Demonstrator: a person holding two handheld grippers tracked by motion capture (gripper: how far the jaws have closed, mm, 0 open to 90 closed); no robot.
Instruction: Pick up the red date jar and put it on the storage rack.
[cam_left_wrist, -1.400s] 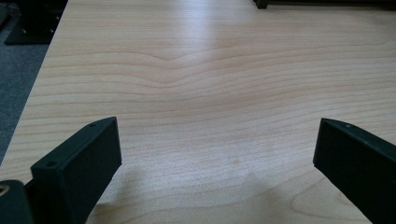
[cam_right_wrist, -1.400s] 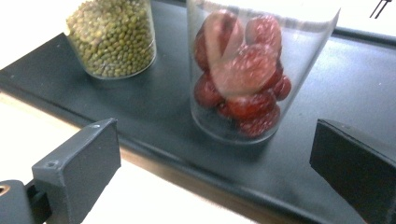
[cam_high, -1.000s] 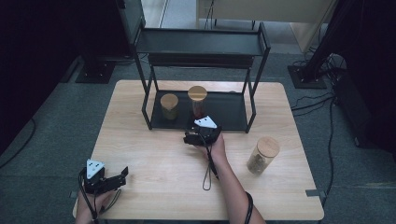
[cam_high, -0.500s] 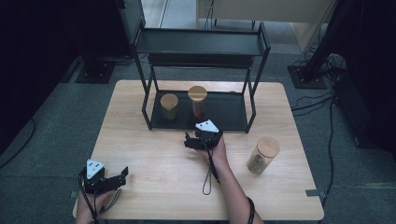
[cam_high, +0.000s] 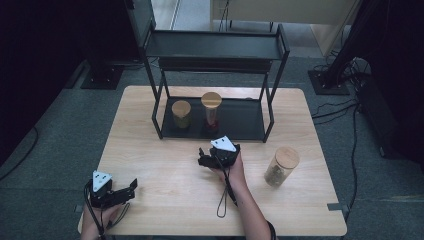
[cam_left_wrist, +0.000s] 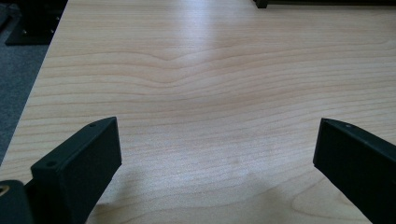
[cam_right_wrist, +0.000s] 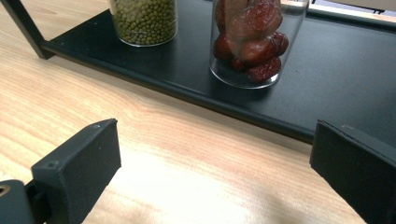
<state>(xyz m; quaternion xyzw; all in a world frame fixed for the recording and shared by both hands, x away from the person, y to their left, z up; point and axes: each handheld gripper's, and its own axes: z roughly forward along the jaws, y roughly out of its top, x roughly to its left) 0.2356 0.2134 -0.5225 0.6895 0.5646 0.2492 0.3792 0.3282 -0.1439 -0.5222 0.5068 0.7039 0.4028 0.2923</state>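
A black two-level rack (cam_high: 215, 47) stands at the back of the wooden table (cam_high: 165, 200). On its bottom shelf (cam_right_wrist: 327, 60) sit a short jar of green beans (cam_high: 181, 114) (cam_right_wrist: 144, 18) and a taller jar of red dates (cam_high: 211, 108) (cam_right_wrist: 250, 39). A third jar with a wooden lid (cam_high: 281, 166) stands on the table at the right. My right gripper (cam_high: 203, 159) (cam_right_wrist: 210, 172) is open just in front of the shelf, nothing between its jaws. My left gripper (cam_high: 131, 187) (cam_left_wrist: 215, 163) is open near the front left corner over bare wood.
Each gripper trails a black cable (cam_high: 225, 197) across the table. The rack's upper shelf overhangs the two jars. Dark carpet, stands and cables (cam_high: 350, 75) surround the table.
My right gripper has drawn back a little toward the person, away from the shelf with the date jar. The left gripper has stayed put.
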